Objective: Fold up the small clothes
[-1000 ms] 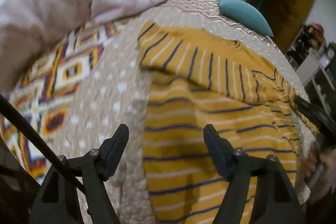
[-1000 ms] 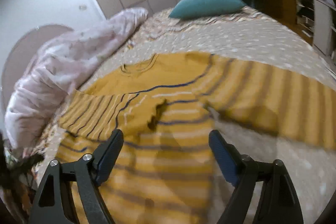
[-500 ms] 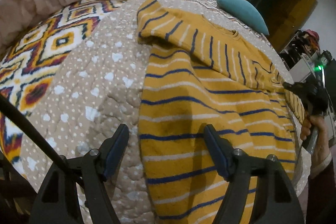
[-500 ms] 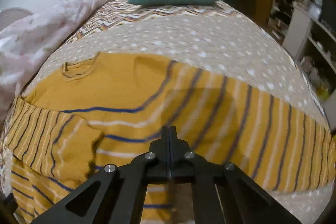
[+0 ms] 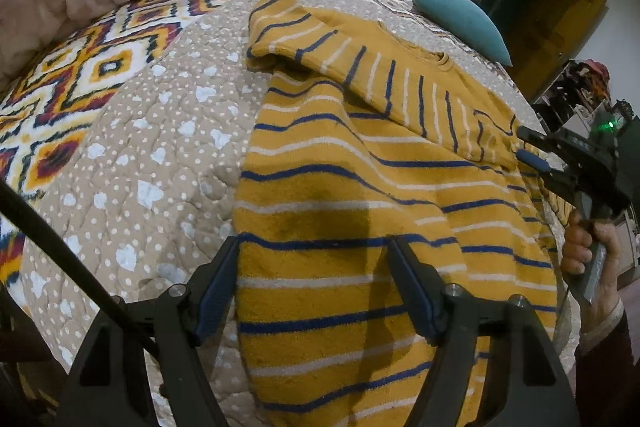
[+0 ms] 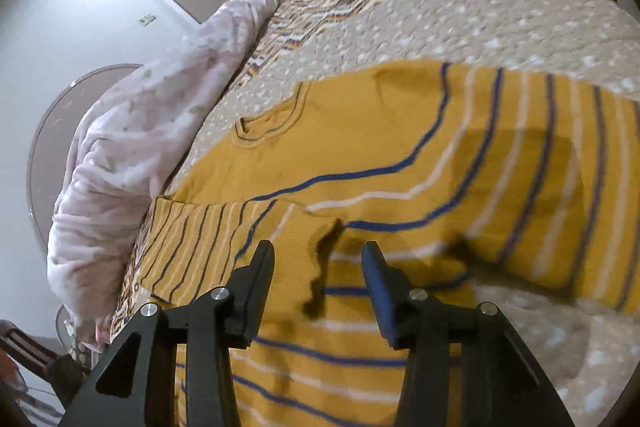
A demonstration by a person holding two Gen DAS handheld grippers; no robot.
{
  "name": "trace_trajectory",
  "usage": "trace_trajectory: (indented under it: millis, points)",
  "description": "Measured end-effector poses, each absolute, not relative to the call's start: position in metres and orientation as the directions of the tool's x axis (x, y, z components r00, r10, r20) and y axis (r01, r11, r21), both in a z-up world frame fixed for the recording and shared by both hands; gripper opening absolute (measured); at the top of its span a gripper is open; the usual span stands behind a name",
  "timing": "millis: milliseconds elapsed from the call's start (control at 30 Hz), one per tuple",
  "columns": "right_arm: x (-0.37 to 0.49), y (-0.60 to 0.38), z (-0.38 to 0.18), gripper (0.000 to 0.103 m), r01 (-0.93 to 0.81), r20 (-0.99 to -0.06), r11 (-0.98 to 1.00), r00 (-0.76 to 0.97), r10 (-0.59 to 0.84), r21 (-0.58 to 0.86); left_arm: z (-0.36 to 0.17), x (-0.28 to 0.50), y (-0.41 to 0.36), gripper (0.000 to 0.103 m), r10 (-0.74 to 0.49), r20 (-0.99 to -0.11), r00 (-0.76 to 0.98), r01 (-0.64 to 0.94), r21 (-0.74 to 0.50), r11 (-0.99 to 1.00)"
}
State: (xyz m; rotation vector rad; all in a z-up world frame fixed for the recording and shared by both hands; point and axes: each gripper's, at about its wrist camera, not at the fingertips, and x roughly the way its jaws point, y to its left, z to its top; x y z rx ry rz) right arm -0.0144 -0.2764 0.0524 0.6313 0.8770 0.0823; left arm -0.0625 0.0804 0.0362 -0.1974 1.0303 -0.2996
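Mustard-yellow knitted sweater with navy and white stripes (image 5: pixel 360 211) spread flat on the beige dotted quilted bedspread (image 5: pixel 160 147), neckline toward the teal oval cushion (image 5: pixel 460 19), hem toward the cameras. One sleeve (image 5: pixel 360 67) already folded across the chest, cuff lying just ahead of the right gripper (image 6: pixel 318 279). Other sleeve (image 6: pixel 560 187) stretched out flat, away from the pink fleece blanket (image 6: pixel 140 147) heaped beside the sweater.

Left gripper (image 5: pixel 312 283) spread wide, empty, poised above the hem end of the sweater's body, one finger over the side edge. Right gripper likewise parted, gripping nothing, hovering just above the folded cuff.

Probably mid-fold: first sleeve done, second sleeve pending. Next move likely a reach to the outstretched cuff, a pinch through one layer only, then a carry across the chest without dragging the first sleeve out of place.
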Motion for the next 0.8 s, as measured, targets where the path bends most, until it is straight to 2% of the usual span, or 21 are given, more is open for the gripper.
trace_trajectory:
  millis: [67, 133, 200, 333, 433, 467, 533, 600, 633, 700, 733, 800]
  points:
    - [-0.004, -0.272, 0.047, 0.050, 0.186, -0.710, 0.826, 0.629, 0.317, 0.533, 0.034, -0.062, 0.080, 0.073, -0.334, -0.810, 0.481, 0.152, -0.298, 0.942]
    - [0.008, -0.266, 0.039, 0.041, 0.189, -0.729, 0.834, 0.607, 0.316, 0.519, 0.032, -0.062, 0.079, 0.075, -0.335, -0.807, 0.486, 0.154, -0.299, 0.942]
    - [0.014, -0.262, 0.040, 0.007, 0.172, -0.732, 0.838, 0.597, 0.329, 0.517, 0.032, -0.063, 0.079, 0.075, -0.334, -0.804, 0.492, 0.157, -0.295, 0.943]
    - [0.013, -0.257, 0.060, 0.005, 0.125, -0.707, 0.853, 0.627, 0.328, 0.507, 0.037, -0.066, 0.086, 0.075, -0.369, -0.788, 0.494, 0.148, -0.342, 0.928]
    - [0.010, -0.266, 0.076, 0.005, 0.199, -0.736, 0.894, 0.650, 0.187, 0.402, 0.041, -0.067, 0.095, 0.075, -0.404, -0.771, 0.491, 0.134, -0.392, 0.910]
    - [0.009, -0.270, 0.078, 0.005, 0.248, -0.760, 0.913, 0.643, 0.094, 0.323, 0.042, -0.067, 0.098, 0.075, -0.414, -0.769, 0.487, 0.132, -0.404, 0.905]
    - [0.005, -0.275, 0.079, 0.008, 0.300, -0.780, 0.922, 0.626, 0.002, 0.243, 0.040, -0.066, 0.099, 0.075, -0.418, -0.772, 0.479, 0.131, -0.407, 0.904]
    - [-0.006, -0.285, 0.081, 0.011, 0.292, -0.776, 0.905, 0.628, 0.063, 0.310, 0.038, -0.066, 0.096, 0.075, -0.415, -0.778, 0.472, 0.138, -0.400, 0.906]
    - [-0.019, -0.289, 0.084, 0.016, 0.261, -0.761, 0.897, 0.638, 0.116, 0.356, 0.037, -0.066, 0.092, 0.075, -0.410, -0.783, 0.467, 0.151, -0.387, 0.910]
    - [-0.051, -0.290, 0.089, 0.048, 0.206, -0.737, 0.895, 0.653, 0.175, 0.395, 0.036, -0.068, 0.085, 0.075, -0.393, -0.792, 0.467, 0.173, -0.354, 0.919]
    - [-0.072, -0.291, 0.089, 0.051, 0.182, -0.729, 0.894, 0.654, 0.201, 0.410, 0.036, -0.069, 0.082, 0.075, -0.387, -0.795, 0.467, 0.182, -0.341, 0.922]
    - [-0.111, -0.294, 0.084, 0.051, 0.159, -0.726, 0.884, 0.642, 0.245, 0.439, 0.034, -0.071, 0.078, 0.075, -0.385, -0.796, 0.467, 0.195, -0.332, 0.923]
